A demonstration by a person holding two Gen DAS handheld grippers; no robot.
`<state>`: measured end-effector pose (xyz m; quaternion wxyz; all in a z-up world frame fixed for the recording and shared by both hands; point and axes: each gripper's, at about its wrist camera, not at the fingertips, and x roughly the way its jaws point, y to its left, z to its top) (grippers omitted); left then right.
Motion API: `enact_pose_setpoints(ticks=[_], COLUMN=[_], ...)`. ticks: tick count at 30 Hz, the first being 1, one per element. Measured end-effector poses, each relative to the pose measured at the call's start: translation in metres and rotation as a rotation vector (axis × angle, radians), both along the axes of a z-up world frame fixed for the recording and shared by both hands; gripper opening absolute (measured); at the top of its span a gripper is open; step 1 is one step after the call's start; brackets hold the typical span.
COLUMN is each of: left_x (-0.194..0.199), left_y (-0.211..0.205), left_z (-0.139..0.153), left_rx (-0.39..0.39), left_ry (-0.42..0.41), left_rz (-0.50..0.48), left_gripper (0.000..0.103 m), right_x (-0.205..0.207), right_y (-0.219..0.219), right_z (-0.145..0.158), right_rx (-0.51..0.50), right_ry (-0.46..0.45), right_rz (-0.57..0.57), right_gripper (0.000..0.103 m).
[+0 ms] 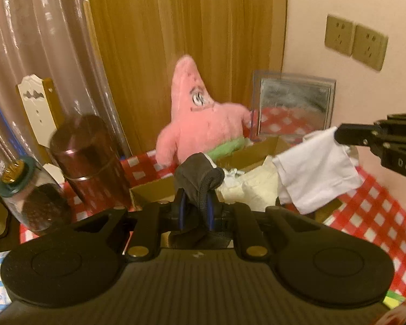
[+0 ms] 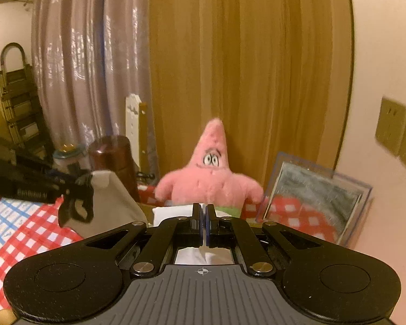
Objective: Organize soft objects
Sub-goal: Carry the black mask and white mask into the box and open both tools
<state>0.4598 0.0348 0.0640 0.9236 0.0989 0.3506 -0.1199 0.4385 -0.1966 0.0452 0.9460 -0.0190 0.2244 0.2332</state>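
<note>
Left wrist view: left gripper [image 1: 196, 189] pinches a dark grey fabric piece [image 1: 197, 174]; right gripper [image 1: 338, 135] clamps a white cloth [image 1: 316, 168], both above the open cardboard box [image 1: 253, 153]. Thin holds could slip, dropping cloth outside.

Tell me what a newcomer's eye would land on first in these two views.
The pink starfish plush stands out, propped against the wooden panel behind the cardboard box. Next, the left gripper pinches a dark grey cloth over the box, while the right gripper holds a white cloth beside it.
</note>
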Motion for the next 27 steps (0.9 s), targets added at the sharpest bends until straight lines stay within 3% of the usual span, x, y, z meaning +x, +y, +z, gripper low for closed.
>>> enact_pose_setpoints(ticks=[7,13,15,17,19,24,27], left_x=[0.031,0.043,0.041,0.041,0.041,0.033,0.029], left_y=[-0.008,0.000,0.000,0.004,0.008,0.018,0.024], left_z=[-0.063,-0.093,-0.097,-0.099,-0.097,-0.083,-0.075], left_rx=[0.018,-0.012,-0.006,-0.016,-0.043,-0.094,-0.109], left_ry=[0.108,0.196,0.201,0.202,0.197,0.181,0.169], left_rz=[-0.014,-0.015,-0.029,-0.038,-0.052,-0.065,-0.052], left_gripper=[0.014,0.018,0.019,0.029,0.047,0.056,0.056], right_x=[0.038,0.064,0.069,0.073,0.078,0.085,0.085], right_y=[0.019,0.037,0.041,0.046,0.053,0.053,0.050], right_z=[-0.052,-0.089,-0.098,-0.106,-0.113,-0.124,-0.121], right_rx=[-0.025,-0.041,-0.044,-0.053,-0.059,-0.033,-0.019], right_ry=[0.140,0.269,0.294,0.317,0.347,0.397,0.408], right_rz=[0.030,0.100,0.115,0.140,0.160,0.177,0.179], right_gripper=[0.002,0.002,0.002,0.002,0.002,0.002,0.002])
